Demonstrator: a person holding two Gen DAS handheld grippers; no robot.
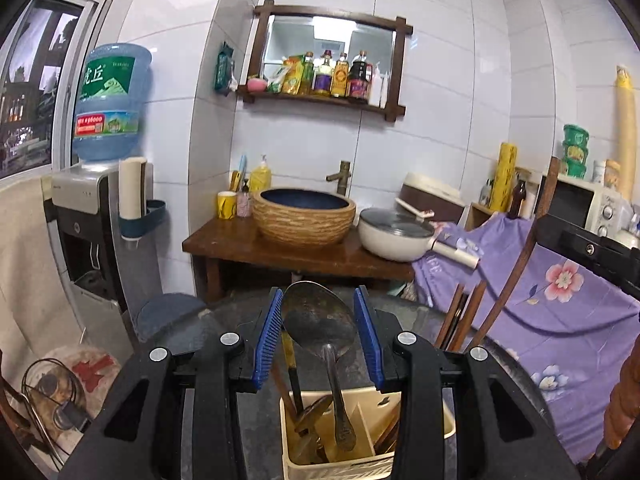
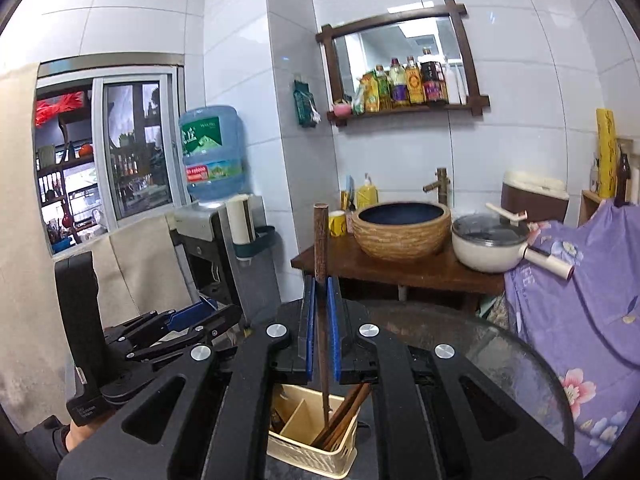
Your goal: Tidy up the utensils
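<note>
Chopstick [image 2: 321,240], upright at frame centre, is pinched between the narrow blue pads of the right gripper [image 2: 321,312], its tip entering the cream caddy [image 2: 312,454] at the bottom, where others already stand. Metal spoon [image 1: 320,320] stands in the caddy's other compartment, between the left gripper's [image 1: 320,320] wide-open fingers, not touched. Sorting looks nearly done.

Both grippers up, pointing forward.
Left gripper [image 1: 316,336] low centre of frame, blue pads [image 1: 267,340] spread wide apart. Right gripper [image 2: 321,328] low centre too, pads nearly together, pinching something thin.
</note>
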